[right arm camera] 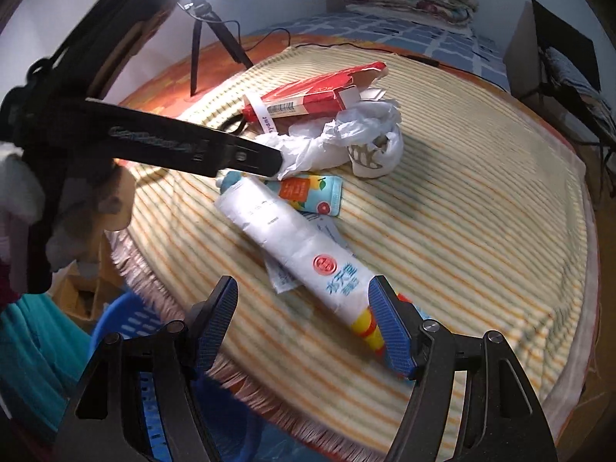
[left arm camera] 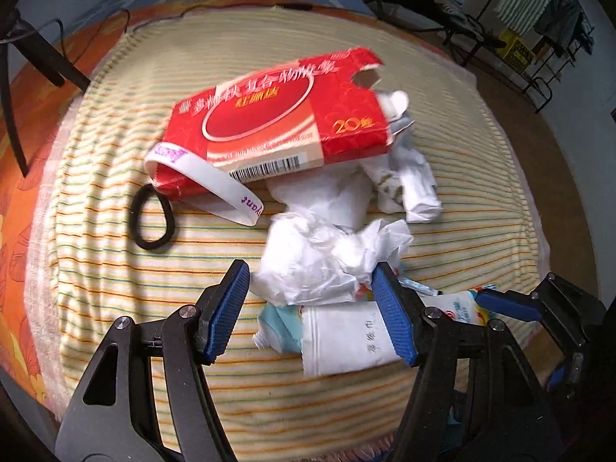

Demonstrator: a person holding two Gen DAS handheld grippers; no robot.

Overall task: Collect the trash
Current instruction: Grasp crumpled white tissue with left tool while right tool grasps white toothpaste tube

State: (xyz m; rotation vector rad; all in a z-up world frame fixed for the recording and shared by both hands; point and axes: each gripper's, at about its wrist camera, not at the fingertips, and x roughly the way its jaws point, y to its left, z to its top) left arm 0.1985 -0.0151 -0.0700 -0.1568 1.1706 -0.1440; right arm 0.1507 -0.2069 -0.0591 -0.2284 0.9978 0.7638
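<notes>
My left hand-held gripper [left arm camera: 312, 308] hangs over the striped blanket [left arm camera: 96, 269] with its jaws apart, holding nothing; the crumpled white plastic bag [left arm camera: 319, 265] lies between the pads, and I cannot tell whether they touch it. At ten o'clock from that gripper a black hair tie [left arm camera: 152, 217] lies flat beside a white wristband [left arm camera: 215, 181], which rests against the low corner of the torn red carton [left arm camera: 277, 123] at twelve o'clock. A wad of white paper [left arm camera: 412, 184] sits at one o'clock, just past the bag. Just below the bag lies a white tube [left arm camera: 342, 338], with an orange-printed packet [right arm camera: 308, 194] beside its capped end. My right hand-held gripper [right arm camera: 304, 323] is open too and empty, its right pad close against the tube's yellow end. A blue basket [right arm camera: 127, 319] shows at nine o'clock from it, below the blanket's fringe.
</notes>
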